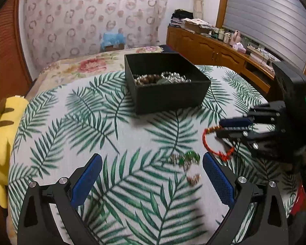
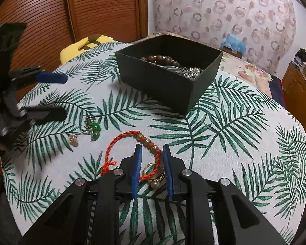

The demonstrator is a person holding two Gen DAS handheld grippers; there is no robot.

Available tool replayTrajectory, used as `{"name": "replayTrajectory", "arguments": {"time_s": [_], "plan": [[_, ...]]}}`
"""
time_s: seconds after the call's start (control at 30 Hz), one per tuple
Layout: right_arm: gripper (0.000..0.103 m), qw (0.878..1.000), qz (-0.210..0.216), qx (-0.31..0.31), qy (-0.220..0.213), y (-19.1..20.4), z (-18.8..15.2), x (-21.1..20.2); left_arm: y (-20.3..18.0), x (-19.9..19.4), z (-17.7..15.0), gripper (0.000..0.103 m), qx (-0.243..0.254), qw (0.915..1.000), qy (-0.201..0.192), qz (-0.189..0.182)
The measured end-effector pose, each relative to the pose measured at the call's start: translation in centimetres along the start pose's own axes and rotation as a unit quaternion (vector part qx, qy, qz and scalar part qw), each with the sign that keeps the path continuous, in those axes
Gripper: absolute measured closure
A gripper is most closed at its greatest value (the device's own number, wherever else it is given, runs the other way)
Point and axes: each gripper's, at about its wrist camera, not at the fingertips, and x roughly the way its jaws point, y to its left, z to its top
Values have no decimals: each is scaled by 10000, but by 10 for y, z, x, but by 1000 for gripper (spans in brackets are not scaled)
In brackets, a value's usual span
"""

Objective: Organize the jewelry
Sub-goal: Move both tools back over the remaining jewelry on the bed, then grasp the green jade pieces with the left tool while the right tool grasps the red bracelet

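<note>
A black open box (image 1: 165, 85) (image 2: 169, 71) holds brown beads and silver jewelry. A red cord bracelet with gold beads (image 2: 132, 151) (image 1: 216, 143) lies on the leaf-print cloth. My right gripper (image 2: 152, 153) (image 1: 232, 126) straddles its right side, jaws partly closed with a gap around the cord; a gold ring with a pearl (image 2: 155, 175) lies between them. Green-stone jewelry (image 1: 185, 159) (image 2: 92, 128) and a small pinkish charm (image 1: 193, 178) (image 2: 73, 139) lie nearby. My left gripper (image 1: 153, 167) (image 2: 65, 96) is open wide and empty, hovering near the green pieces.
The leaf-print table (image 1: 112, 132) is round-edged. A yellow plush (image 1: 2, 138) sits at its left edge. A floral bed (image 1: 87, 65) lies behind it, and a wooden sideboard (image 1: 214, 51) with clutter stands at the back right.
</note>
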Motion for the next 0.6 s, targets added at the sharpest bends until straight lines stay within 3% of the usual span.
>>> {"name": "replayTrajectory", "arguments": {"time_s": [0.03, 0.1, 0.27, 0.43, 0.6], "plan": [[80, 10000, -17, -20, 0, 0, 0, 1, 0, 0, -2, 8, -8, 10000, 12, -4], [94, 10000, -30, -90, -27, 3, 1, 2, -2, 0, -6, 8, -25, 10000, 30, -45], [95, 9996, -48, -31, -279, 7, 3, -10, -10, 4, -11, 8, 74, 9999, 89, -54], [95, 9971, -83, 117, -749, 11, 4, -40, -18, 7, -9, 27, 242, 9995, 187, 3], [95, 9945, -100, 249, -1008, 10, 1, -61, -27, 11, -4, 30, 380, 9991, 199, 60]]}}
